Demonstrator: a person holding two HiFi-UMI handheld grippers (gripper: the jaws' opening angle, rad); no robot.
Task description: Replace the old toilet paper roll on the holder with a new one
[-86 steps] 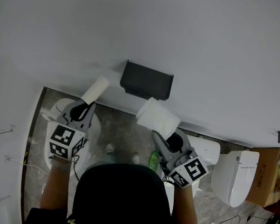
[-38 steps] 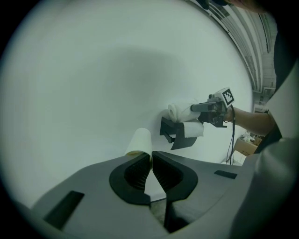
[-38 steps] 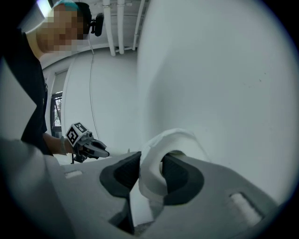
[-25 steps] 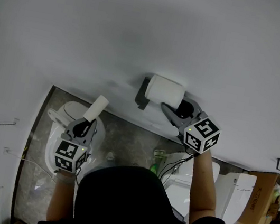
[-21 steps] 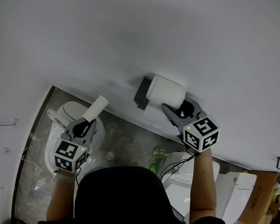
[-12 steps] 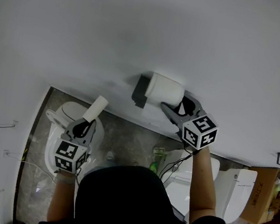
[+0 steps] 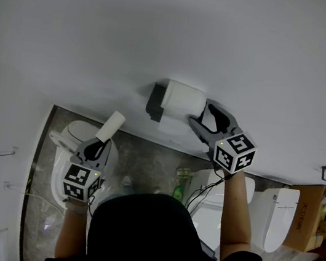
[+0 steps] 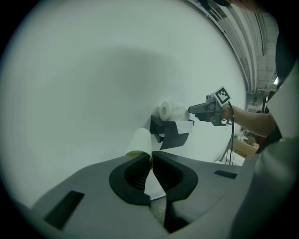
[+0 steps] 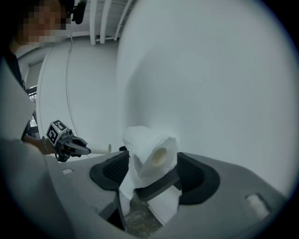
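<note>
Roll (image 7: 183, 98) soft white paper; holder (image 7: 154, 102) matt black; tube (image 7: 111, 126) smooth cardboard; my left tool (image 7: 99, 142), right tool (image 7: 199, 114) matt grey plastic.

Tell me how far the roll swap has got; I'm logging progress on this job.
Done: the new roll sits on the holder. In hand: the right gripper has just been opening its jaws, which stand apart either side of that roll; the left gripper is shut on the old tube. Left: draw the right gripper back and get rid of the tube.
</note>
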